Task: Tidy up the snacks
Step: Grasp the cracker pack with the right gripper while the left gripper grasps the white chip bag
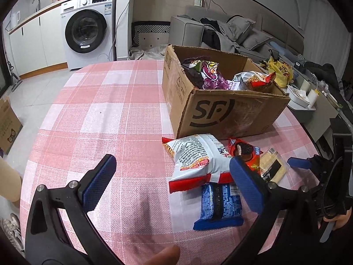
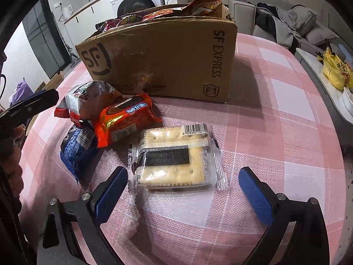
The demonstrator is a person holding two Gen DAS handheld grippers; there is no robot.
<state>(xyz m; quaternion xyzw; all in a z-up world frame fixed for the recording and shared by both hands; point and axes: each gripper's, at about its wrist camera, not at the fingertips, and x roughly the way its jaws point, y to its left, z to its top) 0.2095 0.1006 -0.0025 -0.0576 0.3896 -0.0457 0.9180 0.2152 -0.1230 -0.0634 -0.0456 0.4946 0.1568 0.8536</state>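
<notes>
A brown SF cardboard box stands on the pink checked tablecloth and holds several snack bags. In front of it lie a white and red bag, a red cookie pack, a blue pack and a clear cracker pack. My left gripper is open and empty, left of the snacks. My right gripper is open and empty, its fingers on either side of the cracker pack's near end; it also shows in the left wrist view.
The round table carries the cloth. A washing machine and counter stand behind. A grey sofa with clothes lies at the back right. A side table with a yellow bag and white containers stands to the right.
</notes>
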